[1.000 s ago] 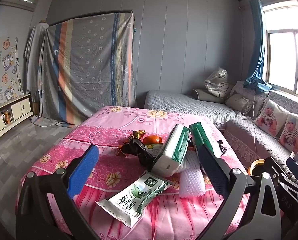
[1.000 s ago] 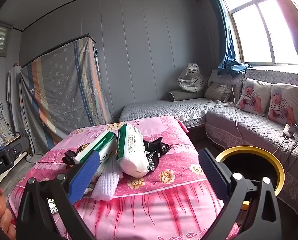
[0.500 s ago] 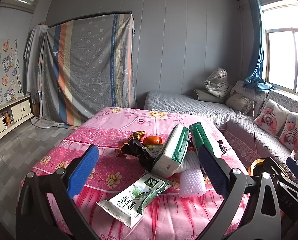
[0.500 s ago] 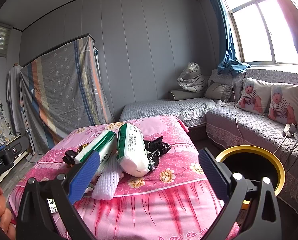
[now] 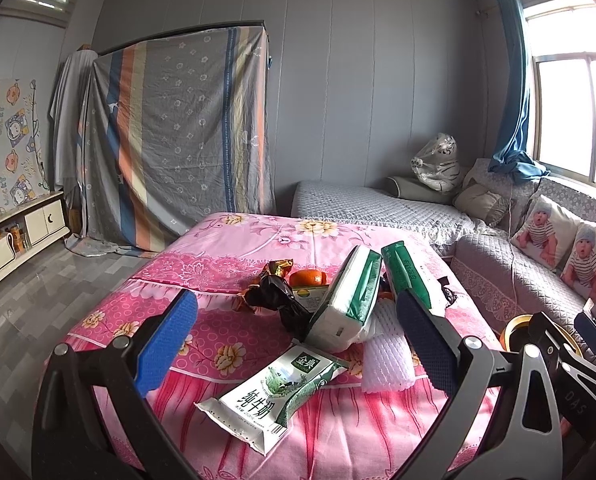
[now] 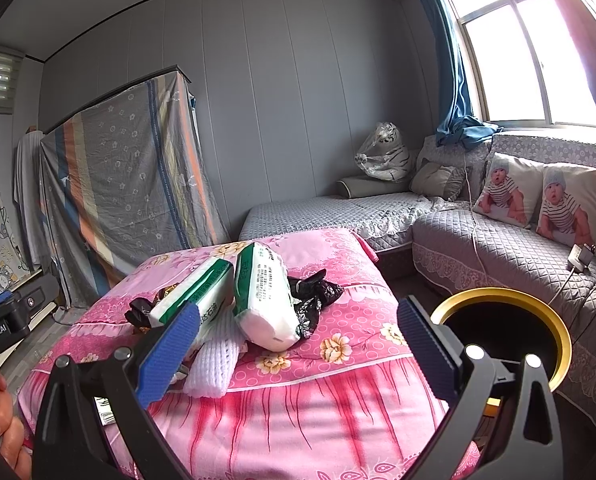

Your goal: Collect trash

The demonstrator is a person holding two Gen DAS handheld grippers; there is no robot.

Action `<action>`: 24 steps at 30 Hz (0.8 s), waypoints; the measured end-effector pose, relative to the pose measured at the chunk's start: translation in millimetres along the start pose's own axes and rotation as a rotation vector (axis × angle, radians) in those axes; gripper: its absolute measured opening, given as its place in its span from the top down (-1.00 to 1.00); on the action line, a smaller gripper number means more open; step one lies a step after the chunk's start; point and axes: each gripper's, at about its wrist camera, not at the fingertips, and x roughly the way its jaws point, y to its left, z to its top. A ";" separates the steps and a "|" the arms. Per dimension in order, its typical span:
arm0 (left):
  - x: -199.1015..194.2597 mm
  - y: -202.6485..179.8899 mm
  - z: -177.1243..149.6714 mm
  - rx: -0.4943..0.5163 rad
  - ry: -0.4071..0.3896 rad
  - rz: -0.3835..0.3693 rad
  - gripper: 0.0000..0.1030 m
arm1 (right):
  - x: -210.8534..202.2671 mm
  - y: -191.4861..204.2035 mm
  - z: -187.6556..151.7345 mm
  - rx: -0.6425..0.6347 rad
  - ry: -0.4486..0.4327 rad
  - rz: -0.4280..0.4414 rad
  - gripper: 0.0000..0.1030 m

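Note:
A pink-clothed table (image 5: 234, 256) carries trash: a green-and-white milk pouch (image 5: 272, 390) at the front edge, a white foam net (image 5: 386, 364), two tissue packs (image 5: 346, 300), a black plastic bag (image 5: 276, 298), candy wrappers and an orange (image 5: 308, 278). My left gripper (image 5: 294, 354) is open and empty, held just before the table's front edge above the pouch. My right gripper (image 6: 296, 350) is open and empty, in front of the table, with the foam net (image 6: 212, 366), tissue packs (image 6: 264, 298) and another black bag (image 6: 314, 296) ahead. A gold-rimmed black bin (image 6: 502, 340) stands at the right.
A grey quilted sofa (image 6: 498, 240) with baby-print cushions runs along the right wall under the window. A striped sheet covers a wardrobe (image 5: 178, 136) at the back left. A white low cabinet (image 5: 14, 236) stands at far left. Grey floor lies left of the table.

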 end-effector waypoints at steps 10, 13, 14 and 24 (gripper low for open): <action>2.6 -1.2 -5.0 0.000 0.005 -0.001 -0.85 | -0.2 1.7 -2.5 0.002 0.003 0.000 -0.85; 2.9 -1.3 -5.5 -0.001 0.006 0.000 -0.85 | -1.0 1.8 -2.6 0.001 0.003 -0.001 -0.85; 2.9 -1.3 -5.9 0.000 0.005 0.000 -0.85 | -1.3 2.5 -3.9 0.001 0.003 -0.001 -0.85; 4.2 0.7 -7.1 -0.014 0.013 0.000 -0.85 | 1.5 5.2 -7.5 0.001 0.007 0.000 -0.85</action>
